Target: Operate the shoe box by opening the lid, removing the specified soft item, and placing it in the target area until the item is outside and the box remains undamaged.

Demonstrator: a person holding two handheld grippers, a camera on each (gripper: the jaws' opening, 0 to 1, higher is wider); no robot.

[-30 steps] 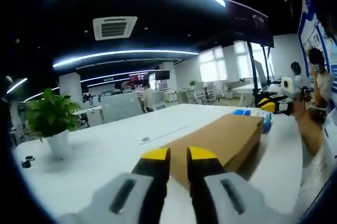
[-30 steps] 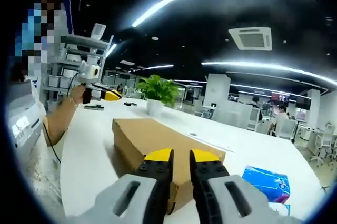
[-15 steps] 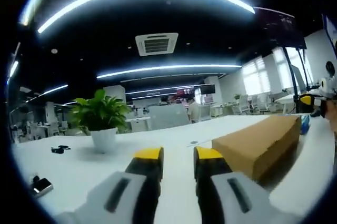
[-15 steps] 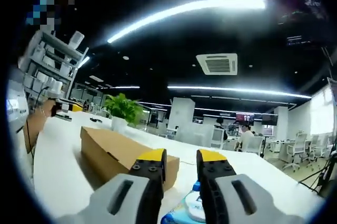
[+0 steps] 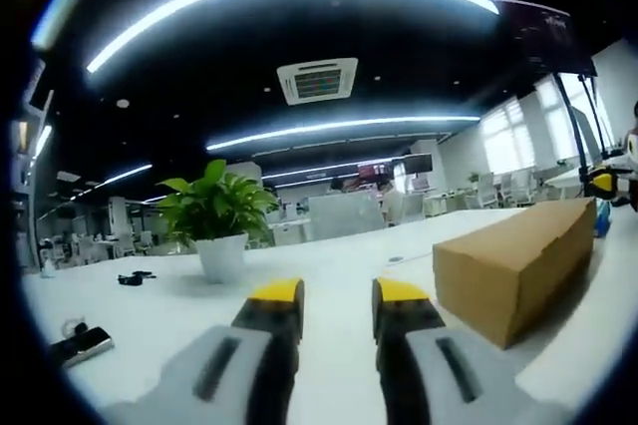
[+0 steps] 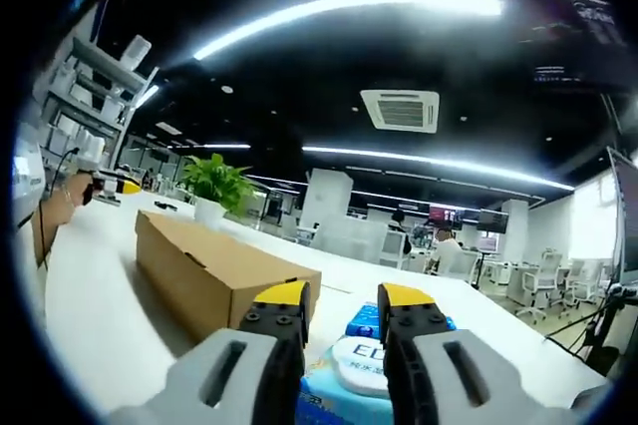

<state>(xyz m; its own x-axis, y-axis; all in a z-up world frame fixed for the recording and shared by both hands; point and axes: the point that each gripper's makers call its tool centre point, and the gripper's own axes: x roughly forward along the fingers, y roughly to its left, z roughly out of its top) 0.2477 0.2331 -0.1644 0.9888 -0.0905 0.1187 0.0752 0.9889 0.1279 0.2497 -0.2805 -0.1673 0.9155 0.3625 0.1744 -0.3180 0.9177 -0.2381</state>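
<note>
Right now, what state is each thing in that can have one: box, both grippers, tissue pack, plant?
Cardboard shoe box: lid closed, flat on the table.
Left gripper: open, holding nothing.
Right gripper: open, holding nothing.
Blue tissue pack: lying on the table beyond the right gripper.
Potted plant: upright.

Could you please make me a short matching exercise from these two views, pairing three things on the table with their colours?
Things:
1. shoe box
2. plant pot
3. packet between the right gripper jaws

Colours:
A. white
B. blue and white
C. brown cardboard

Pairs: 1-C, 2-A, 3-B
</note>
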